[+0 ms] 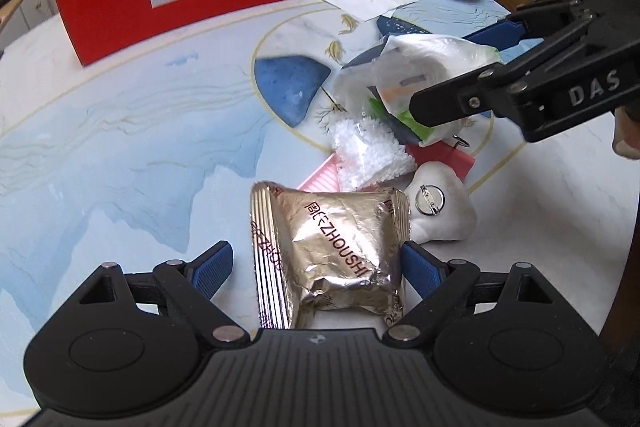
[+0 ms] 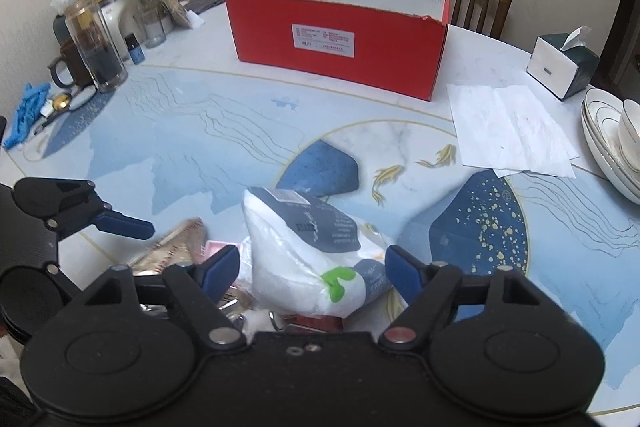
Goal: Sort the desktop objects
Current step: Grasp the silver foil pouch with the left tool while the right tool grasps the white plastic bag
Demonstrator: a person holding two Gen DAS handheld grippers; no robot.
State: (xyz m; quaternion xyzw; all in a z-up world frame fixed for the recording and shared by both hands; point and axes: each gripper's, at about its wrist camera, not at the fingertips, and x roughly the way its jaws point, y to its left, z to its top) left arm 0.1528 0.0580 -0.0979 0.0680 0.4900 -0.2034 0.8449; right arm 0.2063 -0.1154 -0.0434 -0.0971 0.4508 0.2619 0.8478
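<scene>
Both grippers were down over the heap of small things on the round blue-and-white painted table (image 2: 168, 131).

Farthest back stood the big open red cardboard box (image 2: 340, 43), well apart from the heap. The right gripper (image 2: 314, 267) straddled a white plastic bag with grey print and a green mark (image 2: 304, 251); its jaws stood apart on either side, no pad clearly pressing the bag. The left gripper (image 1: 316, 267) was spread wide around a crinkled silver foil packet (image 1: 332, 247), the right blue pad (image 1: 420, 267) close against its edge, the left pad clear. Beside the packet lay a clear bag of white beads (image 1: 368, 155) on a pink tray (image 1: 320, 179), and a small white lump bearing a metal pin (image 1: 440, 211).
</scene>
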